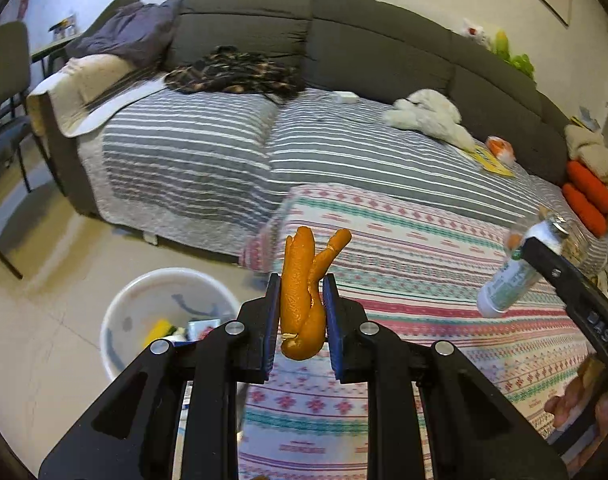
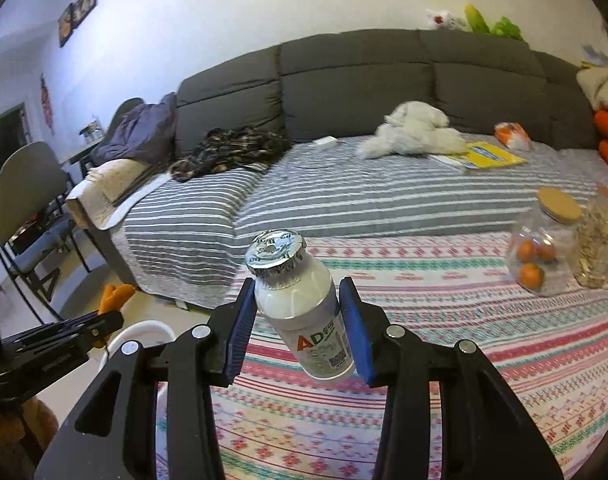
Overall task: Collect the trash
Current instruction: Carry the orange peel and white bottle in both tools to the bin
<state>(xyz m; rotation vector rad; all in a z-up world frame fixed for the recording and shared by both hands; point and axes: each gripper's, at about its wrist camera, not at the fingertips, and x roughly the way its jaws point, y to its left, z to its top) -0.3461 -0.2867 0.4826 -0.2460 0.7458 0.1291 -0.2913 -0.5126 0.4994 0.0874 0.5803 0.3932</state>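
Note:
My left gripper (image 1: 301, 316) is shut on a curled orange peel (image 1: 304, 300), held above the edge of the patterned table cloth (image 1: 424, 320). Below and to its left on the floor stands a white bin (image 1: 135, 300) holding some trash. My right gripper (image 2: 299, 320) is shut on a small white drink bottle (image 2: 304, 312) with a foil lid, tilted to the left. That bottle (image 1: 508, 284) and the right gripper's finger show at the right edge of the left wrist view. The left gripper with the orange peel (image 2: 115, 294) and the bin's rim (image 2: 143, 330) appear at the lower left of the right wrist view.
A grey sofa (image 1: 344, 40) with striped covers lies beyond, bearing dark clothes (image 1: 231, 72), a white plush toy (image 2: 412, 130) and a yellow book (image 2: 484, 156). Glass jars (image 2: 544, 248) with oranges and snacks stand on the cloth at the right. A chair (image 2: 27, 200) stands at the left.

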